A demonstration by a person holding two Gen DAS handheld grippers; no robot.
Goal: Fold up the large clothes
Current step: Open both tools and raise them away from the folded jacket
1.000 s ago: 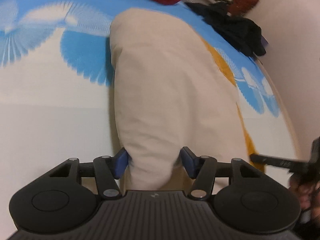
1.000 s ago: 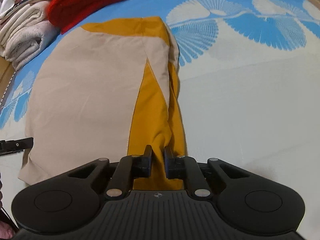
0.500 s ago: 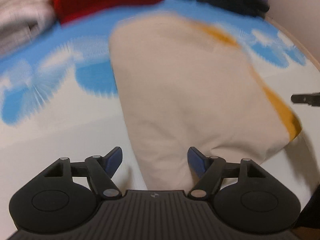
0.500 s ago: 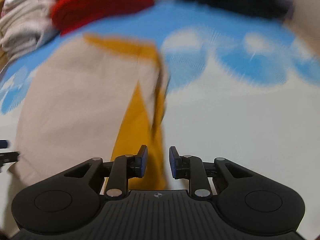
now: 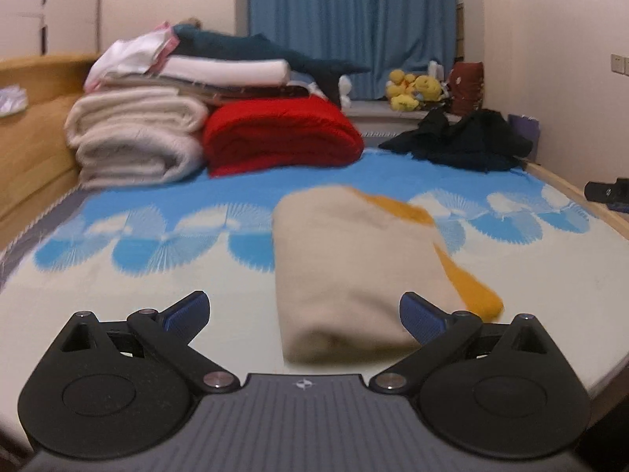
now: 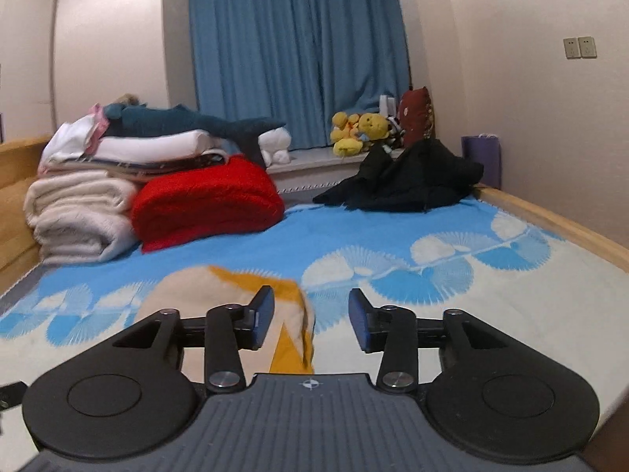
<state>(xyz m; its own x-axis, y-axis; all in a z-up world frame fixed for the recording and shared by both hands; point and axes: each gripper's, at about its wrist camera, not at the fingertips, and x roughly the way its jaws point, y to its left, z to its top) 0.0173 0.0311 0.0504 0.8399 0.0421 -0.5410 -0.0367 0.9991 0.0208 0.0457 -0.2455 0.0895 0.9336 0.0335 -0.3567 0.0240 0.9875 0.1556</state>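
A folded beige garment with orange panels lies on the blue-and-white bed cover. My left gripper hangs above the garment's near end; its jaws are opening wide and its pads touch no cloth. In the right wrist view the same garment lies low and left. My right gripper is raised over its right edge, jaws opening, with only the cloth far below seen through the gap. A tip of the right gripper shows at the right edge of the left wrist view.
Folded white blankets and a red blanket are stacked at the bed's far left. A heap of black clothes lies at the far right. Plush toys sit on the sill under a blue curtain. Wooden bed rails run along both sides.
Both grippers let go of the garment's near edge, opened, rose and pulled back. The views tilted up from the cloth to the whole bed and room. The garment stays folded on the bed.
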